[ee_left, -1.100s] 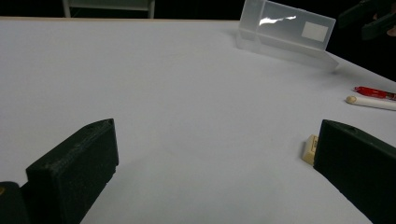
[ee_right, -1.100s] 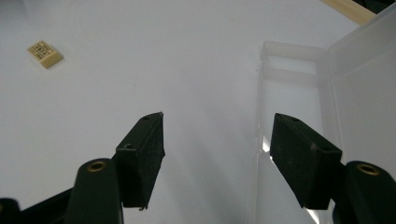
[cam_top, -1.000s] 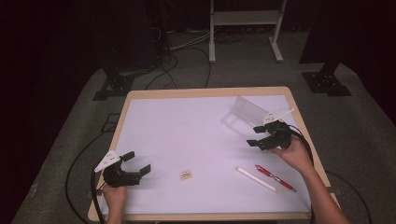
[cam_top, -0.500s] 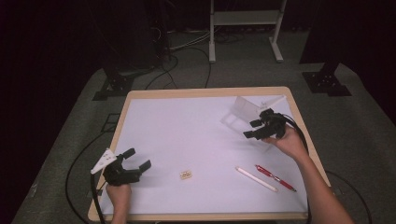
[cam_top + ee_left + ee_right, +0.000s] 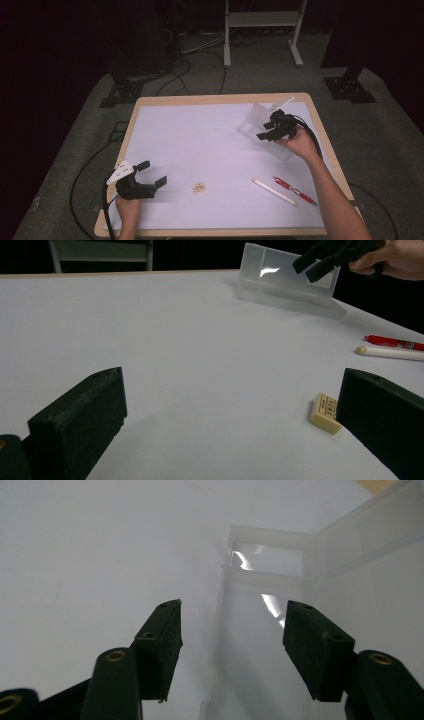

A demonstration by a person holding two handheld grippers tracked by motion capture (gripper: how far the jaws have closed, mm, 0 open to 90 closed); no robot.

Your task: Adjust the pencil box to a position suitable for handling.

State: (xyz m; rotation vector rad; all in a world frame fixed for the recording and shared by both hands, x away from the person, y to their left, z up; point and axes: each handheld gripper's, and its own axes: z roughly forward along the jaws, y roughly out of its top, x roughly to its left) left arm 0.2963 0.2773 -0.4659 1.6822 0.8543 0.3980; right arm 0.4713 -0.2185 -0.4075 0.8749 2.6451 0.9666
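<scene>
Up close to the viewer stands a table with a pale wooden rim and a white top, set on grey carpet. At its far right corner lies a clear plastic box with its lid open and tilted up. Above that box hovers the right gripper, held in a hand; its jaws have just been closing a little but are spread, one on either side of the box's near wall, pressing on nothing. At the near left edge the left gripper rests low over the table, jaws wide apart and empty. Between the two, near the front, lie smaller things — a white pen just beside a red pen, and a small cream eraser, close by one left jaw.
</scene>
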